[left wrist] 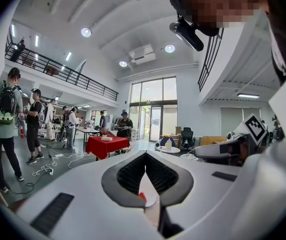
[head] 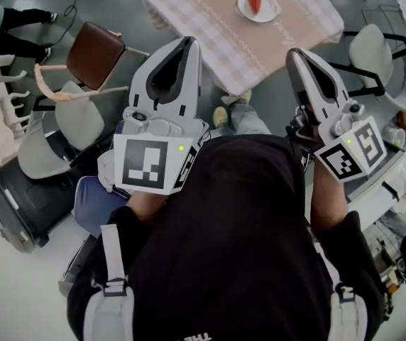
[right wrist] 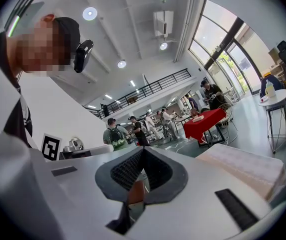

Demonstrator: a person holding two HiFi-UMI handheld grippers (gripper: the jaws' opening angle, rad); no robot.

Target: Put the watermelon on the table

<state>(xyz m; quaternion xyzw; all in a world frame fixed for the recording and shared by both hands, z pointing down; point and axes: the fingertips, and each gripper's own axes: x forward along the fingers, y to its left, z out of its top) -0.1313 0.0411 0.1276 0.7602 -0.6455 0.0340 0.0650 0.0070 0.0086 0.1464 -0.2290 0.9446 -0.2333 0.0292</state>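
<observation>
The left gripper and right gripper are smooth white shells with ribbed black pads. Each has its jaws together at the tips, with nothing between them. At twelve o'clock a table stands under checked beige cloth. On it, toward one o'clock, the red watermelon wedge lies on a round white plate.

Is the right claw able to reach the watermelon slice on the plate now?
Probably not yet: the right claw is shut and well short of the watermelon slice, which lies on its plate farther across the table. Nothing blocks the way.
</observation>
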